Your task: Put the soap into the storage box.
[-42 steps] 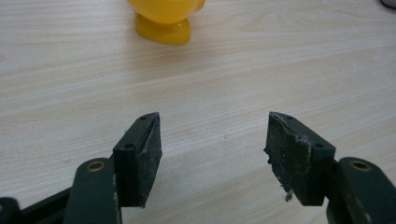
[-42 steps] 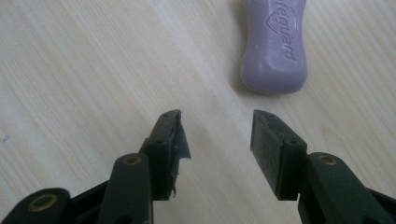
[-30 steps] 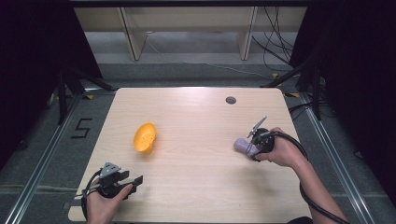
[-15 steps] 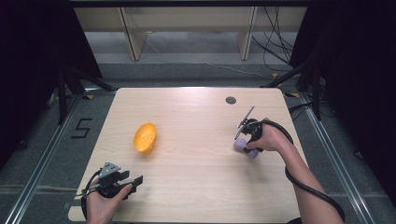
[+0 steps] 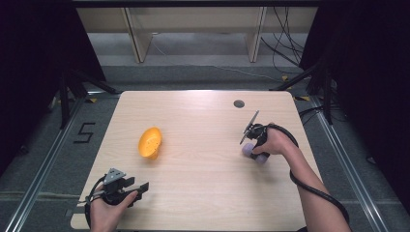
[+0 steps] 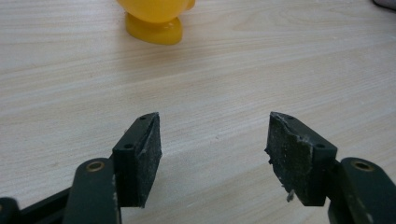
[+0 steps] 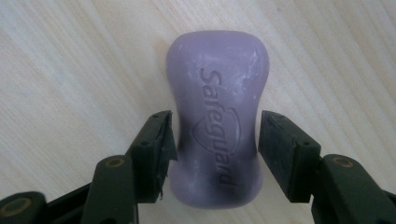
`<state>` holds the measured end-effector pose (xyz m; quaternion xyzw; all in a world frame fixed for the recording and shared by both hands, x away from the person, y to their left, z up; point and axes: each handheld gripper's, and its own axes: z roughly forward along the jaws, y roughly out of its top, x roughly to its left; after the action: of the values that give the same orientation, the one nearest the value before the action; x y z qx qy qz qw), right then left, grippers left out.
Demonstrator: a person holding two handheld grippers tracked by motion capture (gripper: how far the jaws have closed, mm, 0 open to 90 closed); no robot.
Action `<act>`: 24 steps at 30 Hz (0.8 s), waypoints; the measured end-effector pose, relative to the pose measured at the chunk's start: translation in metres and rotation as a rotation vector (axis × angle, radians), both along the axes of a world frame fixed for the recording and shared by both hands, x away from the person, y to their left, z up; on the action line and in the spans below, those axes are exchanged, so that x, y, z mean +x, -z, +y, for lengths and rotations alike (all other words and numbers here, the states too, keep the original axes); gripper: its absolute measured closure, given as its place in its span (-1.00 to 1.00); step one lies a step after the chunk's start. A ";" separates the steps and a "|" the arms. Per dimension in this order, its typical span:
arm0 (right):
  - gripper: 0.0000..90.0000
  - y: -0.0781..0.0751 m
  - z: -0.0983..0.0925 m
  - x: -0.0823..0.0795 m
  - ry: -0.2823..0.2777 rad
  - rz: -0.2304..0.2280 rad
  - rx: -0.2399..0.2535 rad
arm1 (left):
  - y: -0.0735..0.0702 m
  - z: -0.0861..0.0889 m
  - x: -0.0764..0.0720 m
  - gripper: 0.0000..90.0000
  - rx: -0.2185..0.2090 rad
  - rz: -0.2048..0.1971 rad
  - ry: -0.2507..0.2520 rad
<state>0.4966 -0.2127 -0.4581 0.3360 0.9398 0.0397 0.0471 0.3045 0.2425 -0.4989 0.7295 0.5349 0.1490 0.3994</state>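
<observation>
Plainly, the right gripper's (image 7: 215, 140) just-opened jaws straddled the hard, slippery purple soap bar (image 7: 217, 88) at its narrow waist, unclamped.

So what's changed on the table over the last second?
The right gripper carried the purple soap up the table and slightly right, then lowered it onto the wood. Its jaws have just been opening: the soap lies between them, the pads a little clear of its sides. The left gripper stayed open near the front edge, and the yellow bowl has not moved.
</observation>
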 end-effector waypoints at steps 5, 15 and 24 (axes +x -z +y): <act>0.02 0.003 0.003 0.002 0.001 0.009 -0.004 | 0.001 -0.001 0.000 -0.22 -0.013 -0.003 -0.008; 0.07 0.007 0.004 0.004 -0.013 0.021 -0.018 | 0.001 -0.001 0.000 -0.22 -0.019 0.000 -0.003; 0.10 0.009 0.009 0.004 -0.001 0.041 -0.028 | 0.001 -0.001 0.000 -0.20 -0.018 -0.002 -0.003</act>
<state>0.5002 -0.2041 -0.4668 0.3357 0.9412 0.0195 0.0326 0.3043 0.2417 -0.4999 0.7248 0.5370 0.1458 0.4064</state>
